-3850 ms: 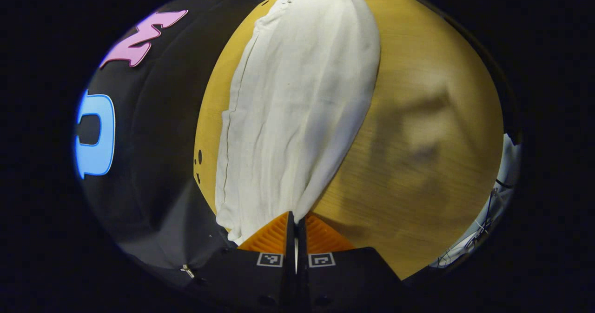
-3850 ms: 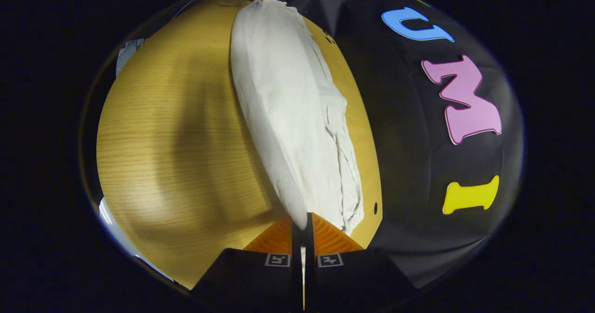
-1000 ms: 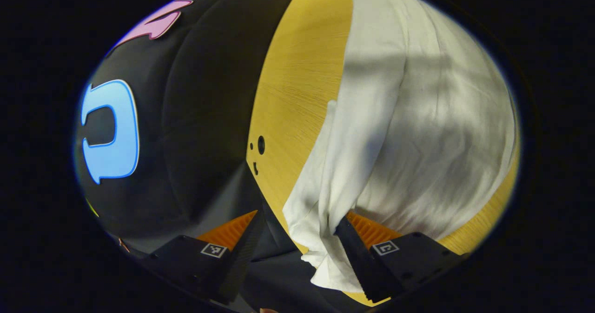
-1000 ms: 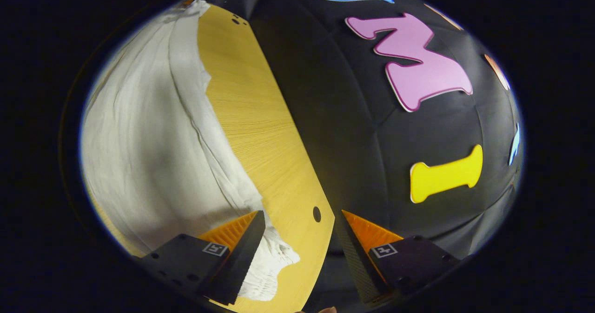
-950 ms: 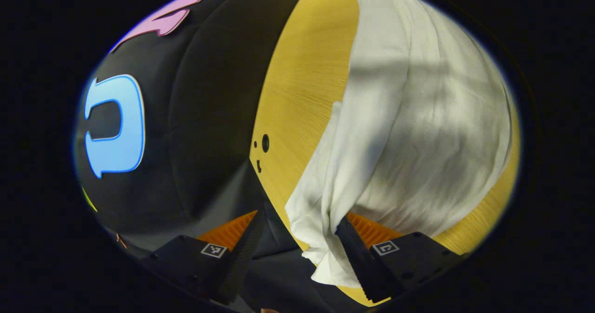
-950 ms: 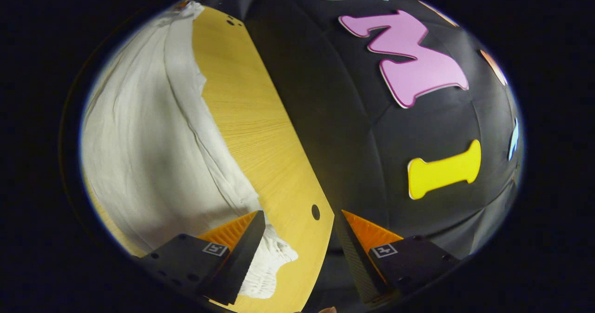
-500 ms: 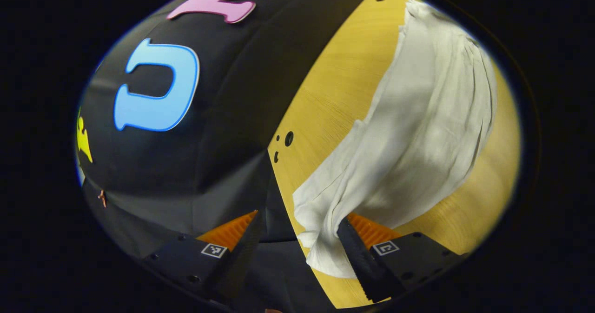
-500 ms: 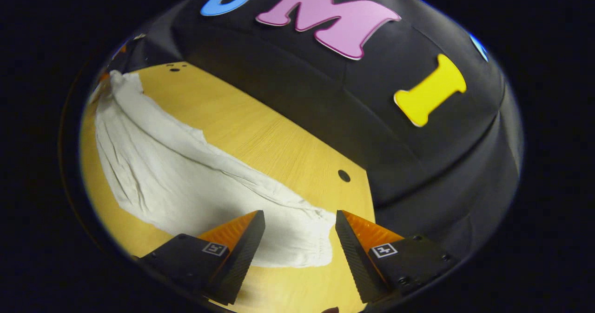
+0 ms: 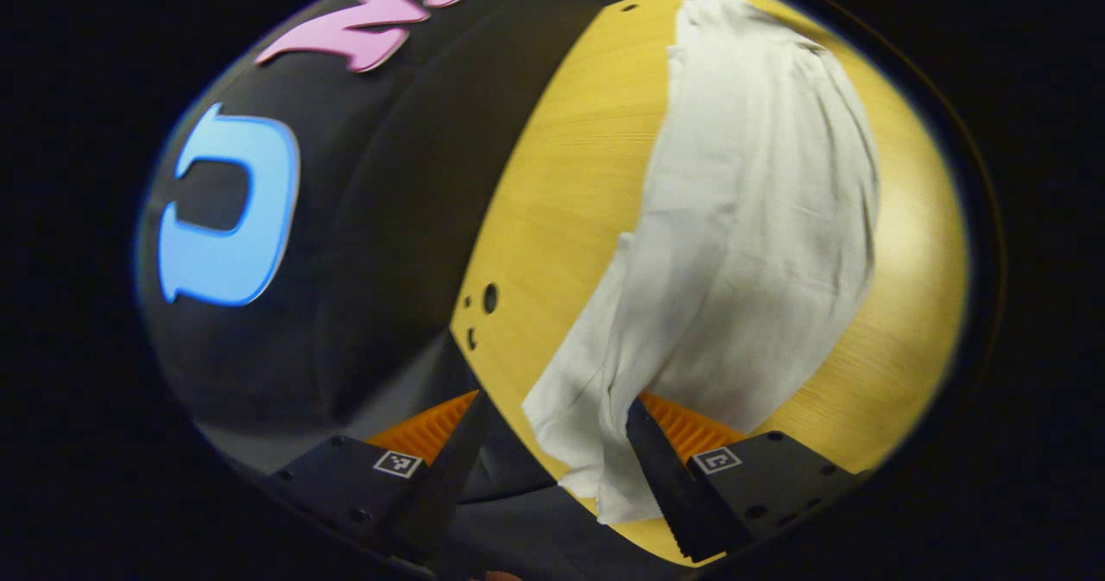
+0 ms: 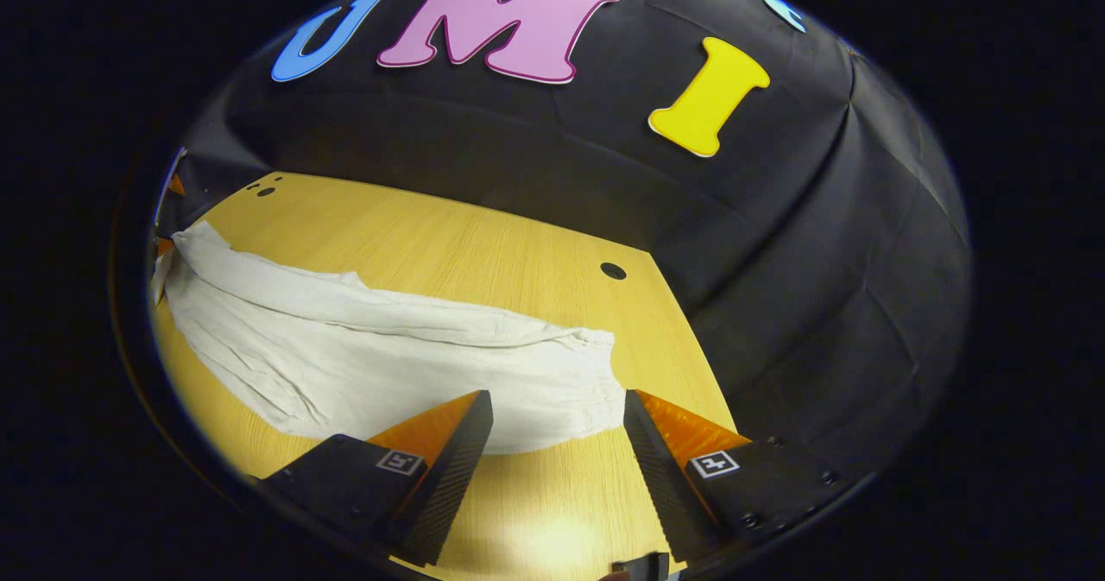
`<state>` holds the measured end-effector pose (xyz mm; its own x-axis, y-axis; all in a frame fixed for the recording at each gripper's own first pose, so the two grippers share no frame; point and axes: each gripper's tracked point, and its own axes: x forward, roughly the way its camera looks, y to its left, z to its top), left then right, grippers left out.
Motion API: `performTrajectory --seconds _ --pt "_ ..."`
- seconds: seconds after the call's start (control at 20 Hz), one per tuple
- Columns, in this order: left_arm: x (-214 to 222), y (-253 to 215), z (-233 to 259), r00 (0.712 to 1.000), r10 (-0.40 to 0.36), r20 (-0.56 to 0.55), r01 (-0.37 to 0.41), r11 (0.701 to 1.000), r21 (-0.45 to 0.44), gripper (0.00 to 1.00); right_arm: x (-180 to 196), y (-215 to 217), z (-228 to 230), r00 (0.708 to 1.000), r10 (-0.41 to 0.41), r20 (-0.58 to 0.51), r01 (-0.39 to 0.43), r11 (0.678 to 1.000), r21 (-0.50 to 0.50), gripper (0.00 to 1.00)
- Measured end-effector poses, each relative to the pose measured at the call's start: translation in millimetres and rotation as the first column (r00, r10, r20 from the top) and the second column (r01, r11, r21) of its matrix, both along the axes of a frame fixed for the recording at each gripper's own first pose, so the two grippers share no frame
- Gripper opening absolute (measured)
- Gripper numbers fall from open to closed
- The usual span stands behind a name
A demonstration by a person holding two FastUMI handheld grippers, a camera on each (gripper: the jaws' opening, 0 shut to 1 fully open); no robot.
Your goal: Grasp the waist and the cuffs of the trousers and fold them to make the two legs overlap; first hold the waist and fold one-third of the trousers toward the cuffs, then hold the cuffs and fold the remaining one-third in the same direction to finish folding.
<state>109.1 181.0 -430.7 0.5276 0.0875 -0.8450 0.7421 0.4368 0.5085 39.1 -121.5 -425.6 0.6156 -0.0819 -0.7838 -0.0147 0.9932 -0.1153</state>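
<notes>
The white trousers lie flat on the wooden table, stretched in a long band with the legs laid one over the other. In the right gripper view the gathered waist end lies just beyond the right gripper, whose jaws stand wide apart and hold nothing. In the left gripper view the trousers run away from the left gripper toward the table's far end. Its jaws are also spread wide, empty; the near cloth end lies between the fingers at the table's corner. Small holes mark that corner.
</notes>
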Motion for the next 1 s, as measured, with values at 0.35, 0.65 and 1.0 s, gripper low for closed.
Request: performTrajectory --seconds 0.35,0.65,1.0 --pt "15 -14 6 0.996 -0.091 -0.005 0.089 0.985 -0.149 0.96 -26 11 -19 0.972 -0.202 -0.12 0.217 0.968 0.127 0.95" --pt "3 21 38 0.959 0.266 0.098 -0.225 0.924 -0.309 0.96 -27 18 -48 0.819 -0.506 -0.269 0.573 0.745 0.342 0.96" --pt "-32 34 43 0.737 0.675 0.008 -0.553 0.611 -0.566 0.96 -5 0 -89 0.678 -0.64 -0.362 0.734 0.558 0.387 0.96"
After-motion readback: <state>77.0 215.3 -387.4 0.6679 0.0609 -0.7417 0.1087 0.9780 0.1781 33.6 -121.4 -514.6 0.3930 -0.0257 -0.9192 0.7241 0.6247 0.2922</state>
